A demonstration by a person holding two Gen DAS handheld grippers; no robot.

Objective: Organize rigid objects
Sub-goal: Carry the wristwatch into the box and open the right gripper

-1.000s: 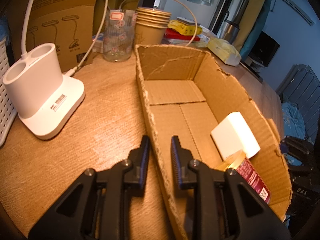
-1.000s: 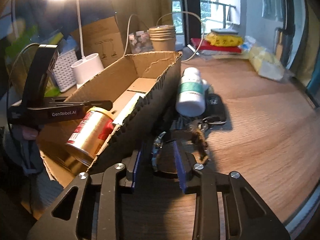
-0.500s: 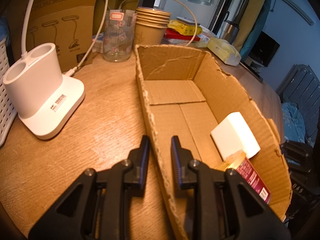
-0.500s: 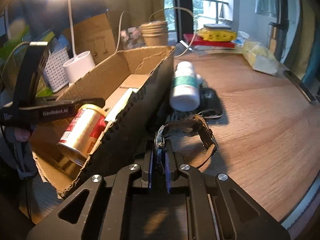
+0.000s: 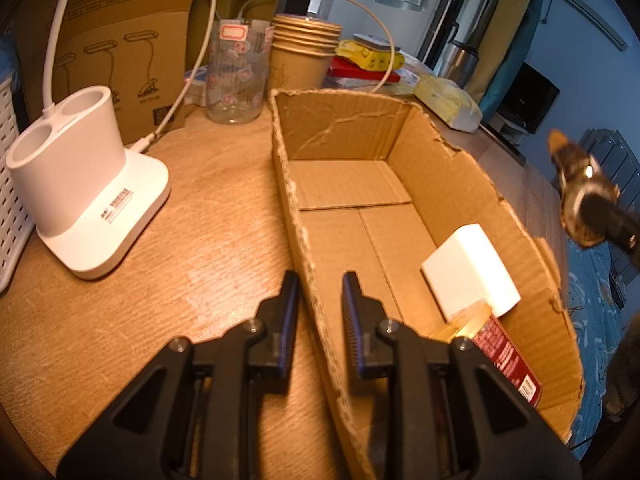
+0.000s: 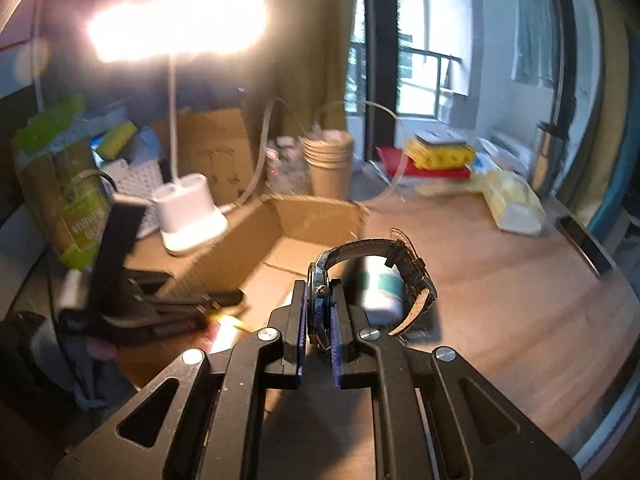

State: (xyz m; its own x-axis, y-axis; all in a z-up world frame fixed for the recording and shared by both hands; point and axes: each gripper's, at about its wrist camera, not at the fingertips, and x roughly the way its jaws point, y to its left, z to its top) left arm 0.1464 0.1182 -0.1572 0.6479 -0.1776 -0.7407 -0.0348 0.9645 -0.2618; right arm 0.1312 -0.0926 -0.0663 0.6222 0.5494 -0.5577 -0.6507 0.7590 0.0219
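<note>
Here, left wrist view: the left gripper (image 5: 316, 300) sits low over the wooden surface (image 5: 200, 208), its jaws narrow and straddling the near-left wall of the open cardboard box (image 5: 340, 128), clamped on that wall. Inside the box, toward its near-right end: a white block (image 5: 472, 272) and a red-labelled can (image 5: 504, 352), the two touching. On the surface left of the box: a white lamp base (image 5: 92, 188). Behind the box: a clear glass (image 5: 236, 76) and a stack of paper cups (image 5: 300, 52), side by side. At the right edge, blurred, the right gripper and the wristwatch (image 5: 580, 188) it carries show above the box's right wall.

Right wrist view: the right gripper (image 6: 320, 320) is closed on the wristwatch (image 6: 376, 276), the case edge-on between the pads, the strap looping up and to the right, clear of the surface. Beyond the watch, a white bottle with a green band (image 6: 380, 288) lies on the surface just right of the box. The left gripper (image 6: 160, 304) is at the box's left wall. The picture is motion-blurred; a bright lamp head (image 6: 176, 20) glares above.
</note>
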